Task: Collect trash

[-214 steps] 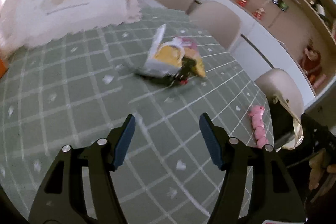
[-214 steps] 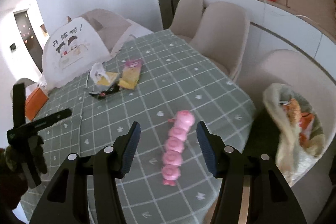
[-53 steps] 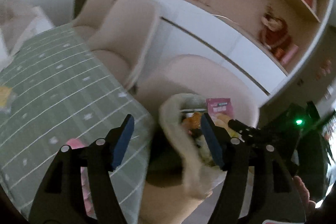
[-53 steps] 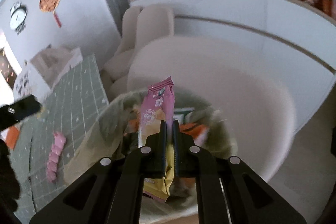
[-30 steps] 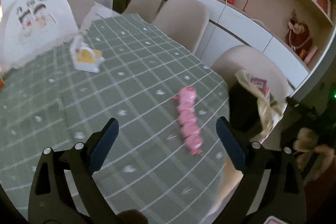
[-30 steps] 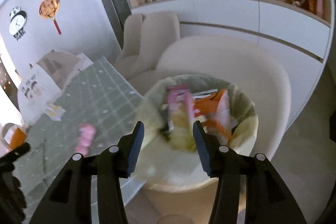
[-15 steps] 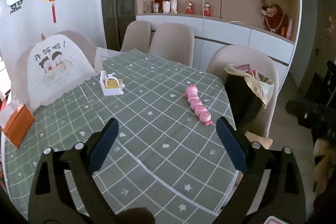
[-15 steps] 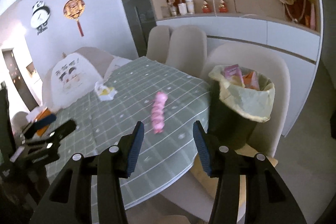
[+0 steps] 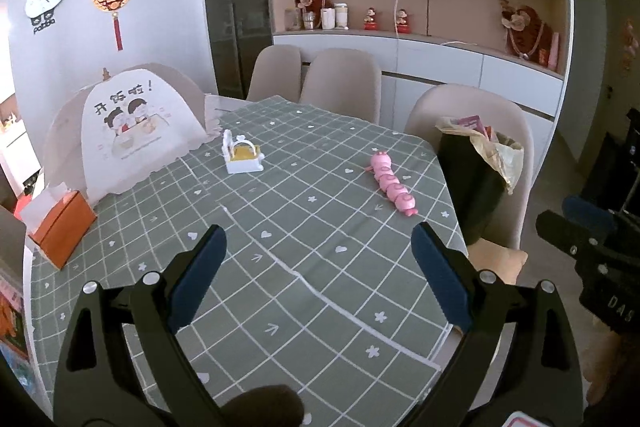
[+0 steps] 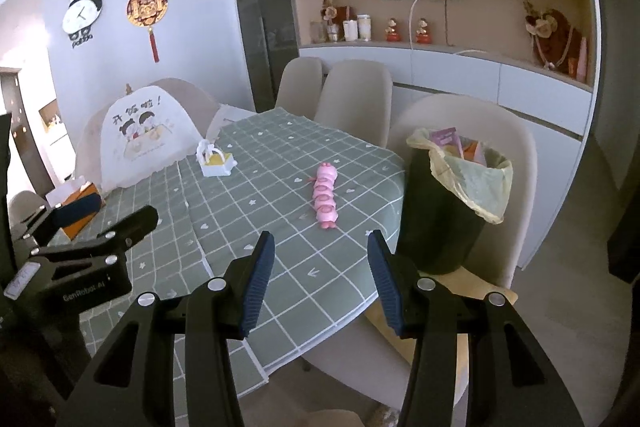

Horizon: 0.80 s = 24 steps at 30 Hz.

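Left wrist view, read from its left edge across: the orange tissue box (image 9: 60, 227) sits at the worktop's edge, then the printed food cover (image 9: 132, 131), then a small white carton with a yellow inside (image 9: 243, 157) just beside the cover's hem. Further right the pink segmented toy (image 9: 392, 187) lies alone on the green checked worktop (image 9: 280, 247), and past the worktop's rim the black bin with its yellowish liner (image 9: 480, 163) stands on a beige chair (image 9: 472, 107), wrappers showing at its mouth.

Your left gripper (image 9: 316, 279) hangs above the near edge with its jaws spread wide and nothing between them. In the right wrist view your right gripper (image 10: 320, 279) is likewise parted and empty — pointed between the toy and the bin.

You look to be between pickups: both hands free, drawn clear of the bin, facing the worktop. The likeliest trash left is that white carton at the far side; whether it is crumpled packaging or a proper little box is hard to tell at this range, so treat that as a guess. The pink toy reads more as a toy than rubbish.

For the next move, reach well across the worktop with the left gripper, come down over the carton with the jaws wide, and close on a wall or its upright flap — keeping clear of the food cover's hem close beside it.
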{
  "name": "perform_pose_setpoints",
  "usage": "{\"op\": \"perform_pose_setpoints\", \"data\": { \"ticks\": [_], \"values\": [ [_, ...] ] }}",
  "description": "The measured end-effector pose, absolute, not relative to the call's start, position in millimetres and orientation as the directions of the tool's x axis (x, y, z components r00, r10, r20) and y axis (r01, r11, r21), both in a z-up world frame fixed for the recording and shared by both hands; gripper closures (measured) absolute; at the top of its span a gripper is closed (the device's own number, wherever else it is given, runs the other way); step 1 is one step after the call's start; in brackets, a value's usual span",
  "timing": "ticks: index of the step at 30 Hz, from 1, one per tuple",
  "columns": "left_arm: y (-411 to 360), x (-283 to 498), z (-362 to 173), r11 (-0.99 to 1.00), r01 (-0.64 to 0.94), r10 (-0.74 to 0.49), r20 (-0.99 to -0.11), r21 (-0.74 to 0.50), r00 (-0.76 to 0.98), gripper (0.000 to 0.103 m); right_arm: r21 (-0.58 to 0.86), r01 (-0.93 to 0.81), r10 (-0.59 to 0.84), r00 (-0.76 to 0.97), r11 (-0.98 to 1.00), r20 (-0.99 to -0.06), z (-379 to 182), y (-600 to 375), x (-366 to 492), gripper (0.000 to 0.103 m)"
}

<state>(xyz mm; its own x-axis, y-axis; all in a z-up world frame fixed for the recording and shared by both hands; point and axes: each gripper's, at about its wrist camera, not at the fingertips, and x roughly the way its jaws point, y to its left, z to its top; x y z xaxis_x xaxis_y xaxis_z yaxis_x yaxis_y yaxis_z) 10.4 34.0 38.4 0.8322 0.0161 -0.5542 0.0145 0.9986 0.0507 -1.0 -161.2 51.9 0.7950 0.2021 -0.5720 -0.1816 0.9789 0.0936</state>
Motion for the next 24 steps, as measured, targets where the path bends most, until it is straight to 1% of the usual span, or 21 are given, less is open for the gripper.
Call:
{"op": "perform_pose_setpoints", "data": {
  "ticks": [12,24],
  "values": [
    [42,5,42,0.999,0.008,0.014,-0.558,0.036,0.830,0.014,0.076,-0.211,0.218,0.802,0.974,-0.556,62,-147,-10,0.057],
    [44,4,44,0.999,0.014,0.008,-0.558,0.036,0.830,0.014,0.092,-0.198,0.216,0.800,0.976,-0.560,62,-153,-7,0.057]
  ]
}}
